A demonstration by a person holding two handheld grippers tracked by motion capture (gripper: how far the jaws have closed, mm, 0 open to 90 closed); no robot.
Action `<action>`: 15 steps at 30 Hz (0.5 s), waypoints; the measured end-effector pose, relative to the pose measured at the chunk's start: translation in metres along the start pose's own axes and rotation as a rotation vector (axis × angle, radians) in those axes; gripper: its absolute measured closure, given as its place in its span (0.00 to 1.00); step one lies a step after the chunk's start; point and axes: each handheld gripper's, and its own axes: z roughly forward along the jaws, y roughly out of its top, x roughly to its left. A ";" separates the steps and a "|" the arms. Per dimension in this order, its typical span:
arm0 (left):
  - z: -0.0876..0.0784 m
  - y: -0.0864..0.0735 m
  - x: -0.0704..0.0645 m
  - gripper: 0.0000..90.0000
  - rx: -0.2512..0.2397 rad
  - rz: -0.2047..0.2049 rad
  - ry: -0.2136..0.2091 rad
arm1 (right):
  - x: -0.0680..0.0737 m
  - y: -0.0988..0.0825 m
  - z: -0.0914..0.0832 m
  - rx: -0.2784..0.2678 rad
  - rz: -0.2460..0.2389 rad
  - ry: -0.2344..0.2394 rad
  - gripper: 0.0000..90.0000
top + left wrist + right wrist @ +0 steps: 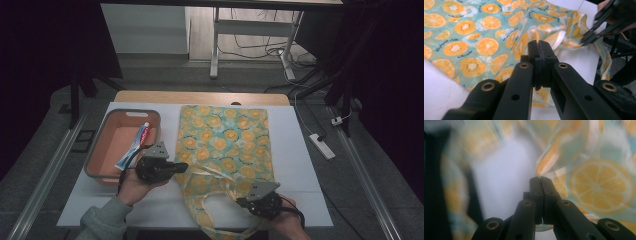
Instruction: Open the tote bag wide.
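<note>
The bag lies flat mid-tabletop, its mouth at the near edge. The left gripper pinches the mouth's left rim; the right gripper pinches its right handle. The tray sits left.

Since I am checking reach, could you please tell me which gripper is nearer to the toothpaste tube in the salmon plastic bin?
Left. The left gripper sits just beside the tube and bin; the right gripper is farther off, across the orange-print fabric bag.
</note>
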 end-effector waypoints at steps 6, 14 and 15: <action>-0.028 0.010 -0.003 0.98 -0.071 0.018 0.028 | 0.014 0.039 -0.058 -0.261 -0.024 0.043 0.98; -0.027 0.017 0.011 0.98 -0.094 -0.014 0.089 | -0.019 0.067 -0.083 -0.328 -0.042 -0.130 0.98; -0.023 0.018 0.014 0.98 -0.086 -0.021 0.094 | -0.028 0.067 -0.080 -0.320 -0.022 -0.150 0.98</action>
